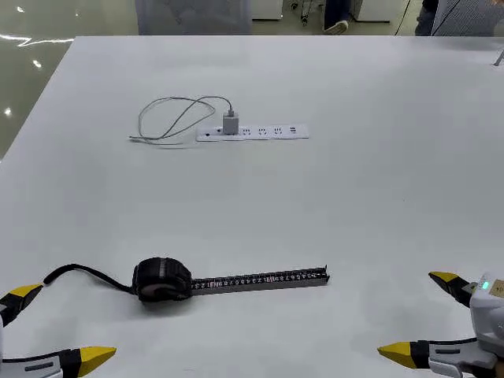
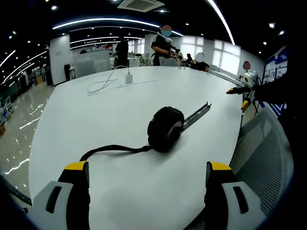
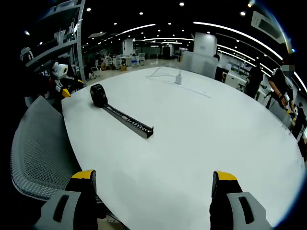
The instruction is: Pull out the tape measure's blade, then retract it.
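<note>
One tape measure [image 1: 162, 279], one power strip [image 1: 268, 131], one charger [image 1: 230, 124].

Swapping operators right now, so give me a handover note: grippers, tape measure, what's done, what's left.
The left gripper is open and empty, near the table's front edge, close to the wrist strap but not touching it.
The right gripper is open and empty, off to the right of the blade's tip.
The tape measure lies on the white table with its blade extended flat to the right.
Done: blade is out. Left: retract it.
</note>
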Demonstrator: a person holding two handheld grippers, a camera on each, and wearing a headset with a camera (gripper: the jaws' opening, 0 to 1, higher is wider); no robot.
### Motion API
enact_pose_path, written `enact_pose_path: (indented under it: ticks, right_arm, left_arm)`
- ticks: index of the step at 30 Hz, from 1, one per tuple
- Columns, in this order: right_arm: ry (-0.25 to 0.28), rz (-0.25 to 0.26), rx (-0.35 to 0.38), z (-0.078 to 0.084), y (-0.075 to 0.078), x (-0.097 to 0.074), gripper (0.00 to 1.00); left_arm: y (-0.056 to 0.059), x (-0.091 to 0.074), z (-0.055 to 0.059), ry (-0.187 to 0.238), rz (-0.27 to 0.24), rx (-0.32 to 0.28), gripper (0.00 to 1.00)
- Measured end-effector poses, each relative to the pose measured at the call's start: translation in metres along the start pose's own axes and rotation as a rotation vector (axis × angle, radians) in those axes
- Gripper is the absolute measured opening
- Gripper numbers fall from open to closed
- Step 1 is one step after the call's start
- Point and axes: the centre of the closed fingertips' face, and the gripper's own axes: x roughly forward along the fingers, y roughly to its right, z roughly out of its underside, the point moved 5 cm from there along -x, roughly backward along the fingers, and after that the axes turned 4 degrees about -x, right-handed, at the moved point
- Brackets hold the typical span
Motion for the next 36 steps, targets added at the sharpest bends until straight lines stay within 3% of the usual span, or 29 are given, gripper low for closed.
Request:
enact_pose_path:
  ticks: [2, 5, 7, 10, 17, 19, 21, 26, 30, 36]
  right_arm:
    - [-0.009, -0.005, 0.001, 0.003, -0.001, -0.001, 0.99]
    - [-0.031, -0.008, -0.016, 0.006, -0.002, -0.003, 0.99]
    - [-0.02, -0.008, -0.018, 0.007, -0.002, -0.005, 0.99]
    - [-0.001, -0.01, -0.017, 0.007, -0.001, -0.007, 0.99]
    - [-0.017, 0.006, -0.003, 0.011, 0.003, -0.007, 0.99]
    - [-0.034, 0.021, -0.021, 0.013, 0.006, -0.008, 0.99]
    - [-0.035, 0.021, -0.011, 0.013, 0.006, -0.008, 0.99]
    - [-0.052, 0.023, -0.011, 0.014, 0.008, -0.009, 0.99]
    - [-0.084, 0.015, -0.008, 0.014, 0.008, -0.009, 0.99]
    - [-0.113, 0.0, -0.008, 0.015, 0.006, -0.008, 0.99]
  left_arm:
    - [0.005, 0.001, -0.002, 0.017, 0.011, -0.028, 0.99]
    - [0.007, 0.001, -0.003, 0.003, 0.002, 0.003, 0.99]
    - [0.008, 0.001, -0.002, -0.02, -0.003, 0.026, 0.99]
    - [0.009, 0.001, -0.003, -0.015, -0.004, 0.02, 0.99]
    - [0.01, 0.0, -0.005, -0.001, -0.011, -0.002, 0.99]
    - [0.009, 0.001, -0.002, -0.017, -0.022, 0.002, 0.99]
    - [0.002, 0.0, 0.008, -0.102, -0.071, 0.044, 0.99]
    - [0.003, 0.0, 0.004, -0.079, -0.072, -0.002, 0.99]
    - [0.002, 0.001, 0.006, -0.119, -0.075, 0.023, 0.99]
    - [0.004, 0.003, 0.002, -0.122, -0.098, 0.014, 0.99]
